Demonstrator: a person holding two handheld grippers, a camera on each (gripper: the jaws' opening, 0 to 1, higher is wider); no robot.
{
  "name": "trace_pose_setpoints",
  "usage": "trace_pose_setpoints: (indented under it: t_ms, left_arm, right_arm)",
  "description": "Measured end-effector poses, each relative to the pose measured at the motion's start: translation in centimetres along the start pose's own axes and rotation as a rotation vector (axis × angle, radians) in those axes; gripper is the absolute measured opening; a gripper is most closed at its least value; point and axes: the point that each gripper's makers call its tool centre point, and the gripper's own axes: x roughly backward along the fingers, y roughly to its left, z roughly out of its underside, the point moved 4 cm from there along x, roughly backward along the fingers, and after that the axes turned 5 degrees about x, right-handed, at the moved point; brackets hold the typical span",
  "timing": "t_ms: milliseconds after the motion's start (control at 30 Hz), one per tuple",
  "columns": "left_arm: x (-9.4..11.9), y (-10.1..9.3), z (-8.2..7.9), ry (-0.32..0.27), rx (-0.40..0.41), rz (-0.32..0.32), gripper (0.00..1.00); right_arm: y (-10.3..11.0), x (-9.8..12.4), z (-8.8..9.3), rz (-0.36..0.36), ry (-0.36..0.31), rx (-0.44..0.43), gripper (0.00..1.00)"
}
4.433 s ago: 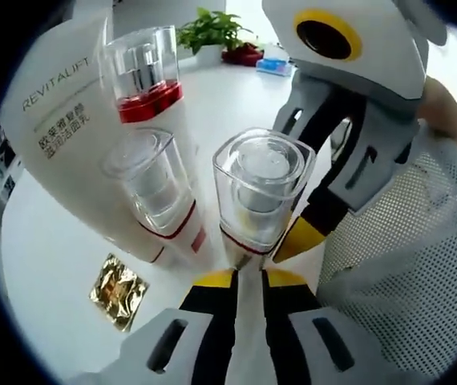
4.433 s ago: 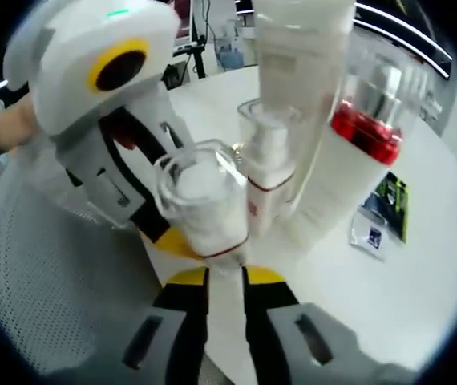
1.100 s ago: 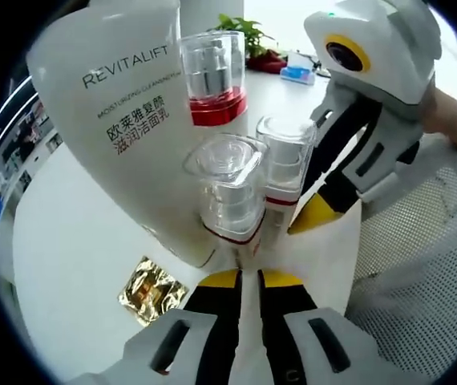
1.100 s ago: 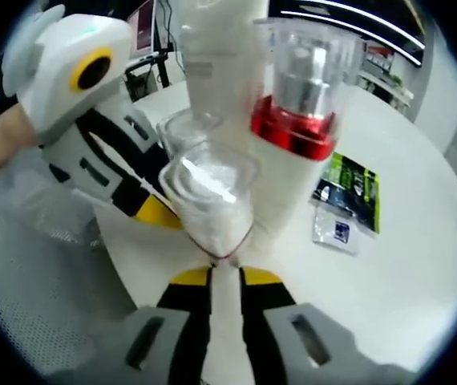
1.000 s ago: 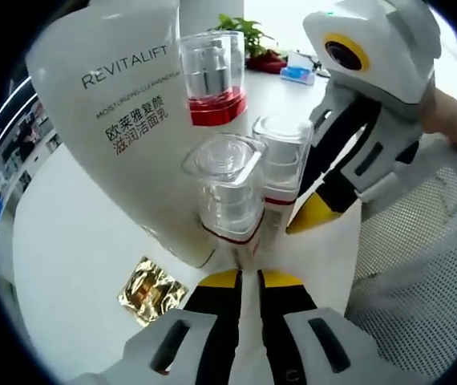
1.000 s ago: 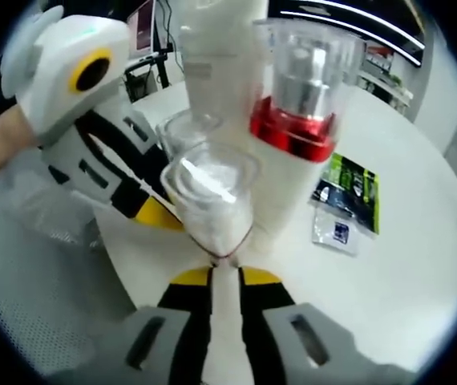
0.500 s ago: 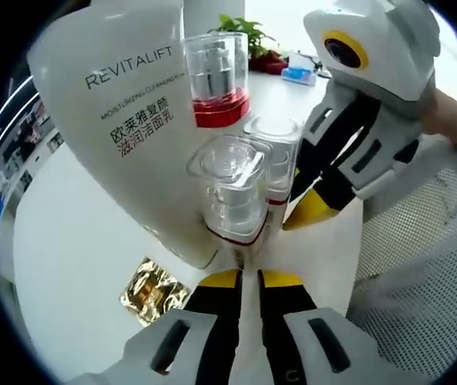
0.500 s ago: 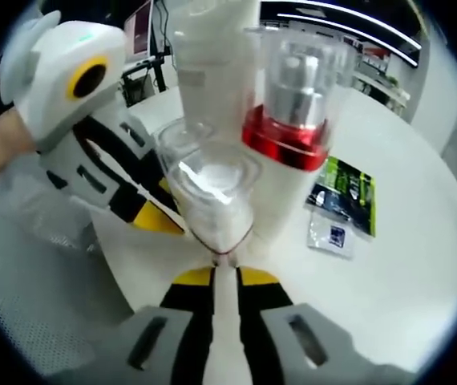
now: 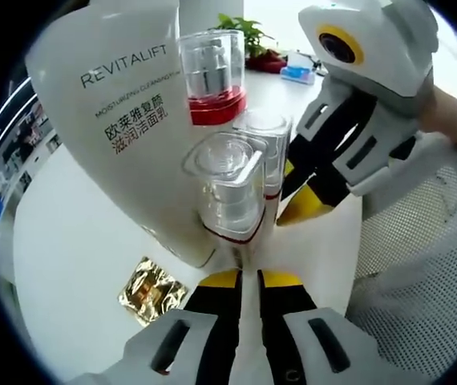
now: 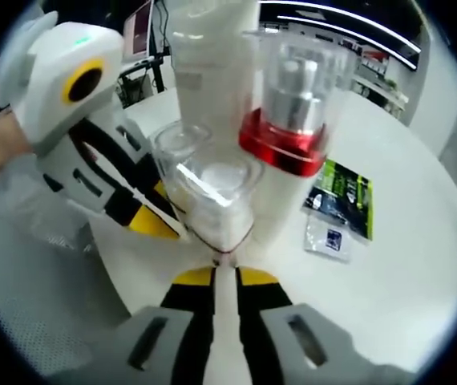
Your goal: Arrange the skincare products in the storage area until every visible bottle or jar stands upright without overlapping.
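Observation:
A tall white REVITALIFT tube (image 9: 124,120) stands on the white table (image 9: 68,241), with a red-banded, clear-capped bottle (image 9: 211,76) beside it. My left gripper (image 9: 244,277) is shut on the base of a small clear-capped bottle (image 9: 228,184). Just behind that one sits a second small bottle (image 9: 264,144), where the right gripper (image 9: 299,210) comes in from the right. In the right gripper view my right gripper (image 10: 224,275) is shut on that second small bottle (image 10: 216,200). The left gripper (image 10: 155,226) reaches in with its own bottle (image 10: 176,144). The red-banded bottle (image 10: 289,112) and the tube (image 10: 212,64) rise close behind.
A gold sachet (image 9: 152,289) lies on the table at the left. A green-black sachet (image 10: 345,192) and a clear one (image 10: 329,237) lie to the right. White mesh (image 9: 421,265) borders the table edge. A potted plant (image 9: 240,32) stands far back. A hand (image 9: 453,120) holds the right gripper.
The right gripper has carried its small bottle in closer, so it now sits right behind the left gripper's bottle. Both grippers stay shut on their bottles.

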Motion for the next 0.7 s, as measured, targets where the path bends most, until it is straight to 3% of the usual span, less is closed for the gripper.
trace_pose_setpoints:
  t_ms: [700]
  left_arm:
    - [0.23, 0.24, -0.03, -0.013, 0.007, -0.014, 0.04]
  right_arm:
    - [0.17, -0.35, -0.16, -0.001, 0.006, 0.014, 0.11]
